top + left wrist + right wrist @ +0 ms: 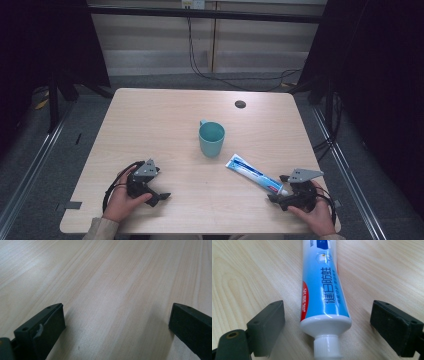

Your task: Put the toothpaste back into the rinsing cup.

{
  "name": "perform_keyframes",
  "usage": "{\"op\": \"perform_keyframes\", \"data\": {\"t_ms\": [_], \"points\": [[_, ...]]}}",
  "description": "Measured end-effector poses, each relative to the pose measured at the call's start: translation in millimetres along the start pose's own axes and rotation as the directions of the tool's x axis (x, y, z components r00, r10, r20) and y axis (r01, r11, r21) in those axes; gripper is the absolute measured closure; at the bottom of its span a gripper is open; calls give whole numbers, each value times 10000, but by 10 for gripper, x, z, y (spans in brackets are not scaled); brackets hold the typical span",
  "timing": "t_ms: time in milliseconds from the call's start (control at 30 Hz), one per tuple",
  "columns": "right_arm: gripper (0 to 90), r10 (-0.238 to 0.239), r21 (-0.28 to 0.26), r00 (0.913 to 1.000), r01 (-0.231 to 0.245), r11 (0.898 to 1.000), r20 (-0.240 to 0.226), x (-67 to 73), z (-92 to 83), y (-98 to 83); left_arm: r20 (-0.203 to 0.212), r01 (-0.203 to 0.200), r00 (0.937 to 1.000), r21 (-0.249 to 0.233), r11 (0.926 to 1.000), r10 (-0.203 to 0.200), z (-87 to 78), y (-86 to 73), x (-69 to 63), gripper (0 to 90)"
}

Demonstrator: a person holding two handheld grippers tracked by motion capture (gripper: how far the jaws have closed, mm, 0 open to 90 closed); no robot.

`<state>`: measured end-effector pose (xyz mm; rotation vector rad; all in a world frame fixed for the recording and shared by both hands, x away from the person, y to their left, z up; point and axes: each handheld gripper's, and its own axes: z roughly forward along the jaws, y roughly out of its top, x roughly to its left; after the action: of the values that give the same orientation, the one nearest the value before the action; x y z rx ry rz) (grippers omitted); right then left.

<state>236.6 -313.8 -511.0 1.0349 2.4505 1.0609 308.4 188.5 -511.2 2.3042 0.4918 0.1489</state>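
Observation:
A blue and white toothpaste tube (254,173) lies flat on the wooden table (165,115), its white cap toward the near right. My right gripper (281,196) is open at the cap end. In the right gripper view the tube (324,287) runs up between the two jaws, which stand wide apart on either side of its shoulder without touching it. A teal mug (211,139) stands upright at the table's middle. My left gripper (159,193) rests open at the near left over bare wood (112,290), with nothing between its jaws.
A small dark round hole (240,104) sits near the table's far right edge. Cables hang down the wall behind the table. Dark frame posts stand at both sides.

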Motion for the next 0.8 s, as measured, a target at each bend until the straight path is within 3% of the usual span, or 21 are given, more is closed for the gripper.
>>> {"op": "perform_keyframes", "data": {"t_ms": [367, 600, 800], "points": [[123, 201, -4, 9996, -201, 9998, 191, 20, 6, 8, 0, -4, 10000, -2, 10000, 4, 1, 1, 1, 0], [164, 363, 1230, 9987, -405, 9916, 366, 28, 33, 187, -1, -3, 10000, -4, 10000, 3, 1, 1, 1, 0], [184, 255, 1969, 9995, -290, 9800, 199, -2, 67, 339, -3, -3, 10000, -4, 10000, 3, 1, 1, 1, 0]]}}
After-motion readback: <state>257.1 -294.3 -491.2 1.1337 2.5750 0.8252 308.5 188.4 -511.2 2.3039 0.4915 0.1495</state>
